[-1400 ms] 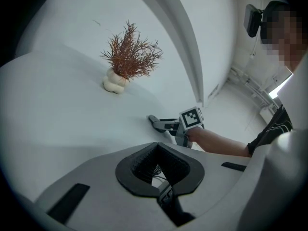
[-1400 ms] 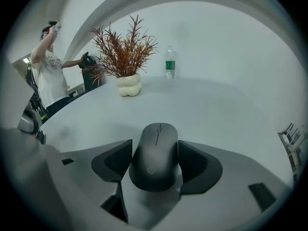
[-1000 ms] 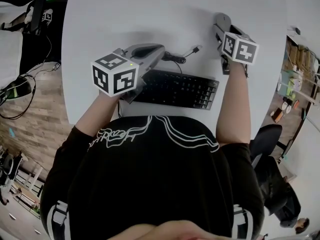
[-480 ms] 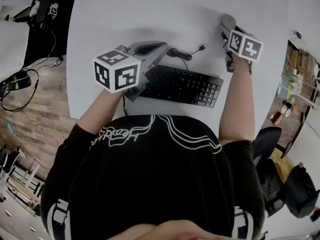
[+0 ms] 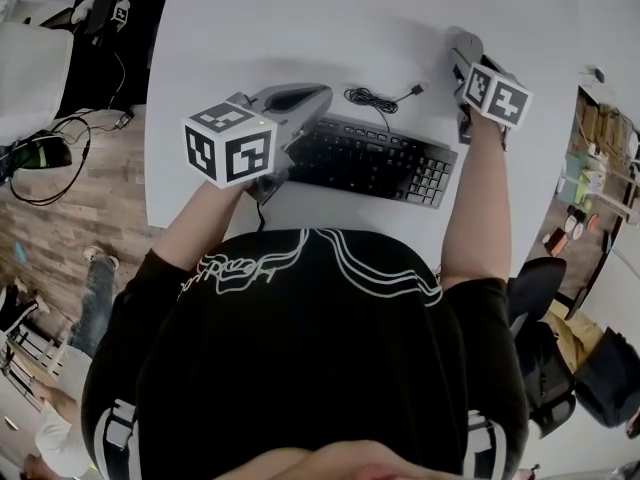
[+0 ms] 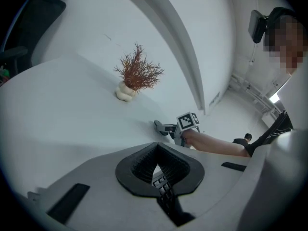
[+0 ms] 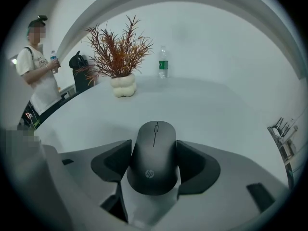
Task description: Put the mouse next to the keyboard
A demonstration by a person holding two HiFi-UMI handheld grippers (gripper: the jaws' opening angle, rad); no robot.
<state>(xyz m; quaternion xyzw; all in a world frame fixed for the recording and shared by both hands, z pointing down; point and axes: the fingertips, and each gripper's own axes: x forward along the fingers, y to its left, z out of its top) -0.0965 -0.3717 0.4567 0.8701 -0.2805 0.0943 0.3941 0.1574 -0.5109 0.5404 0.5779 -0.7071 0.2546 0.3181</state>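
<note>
right gripper fingers clamping black mouse, left gripper fingers closed (over keyboard end), white table

Black short-sleeved tee worn, white wavy line print across the chest, white strap-like patches at both shoulders, left gripper & right gripper grey-bodied, each topped w/ white cube carrying black square markers, fingers lined w/ black pads

A: Location type?
B: Office. White table carrying a keyboard; swivel chair at 4 o'clock; potted plant at 12 o'clock.
</note>
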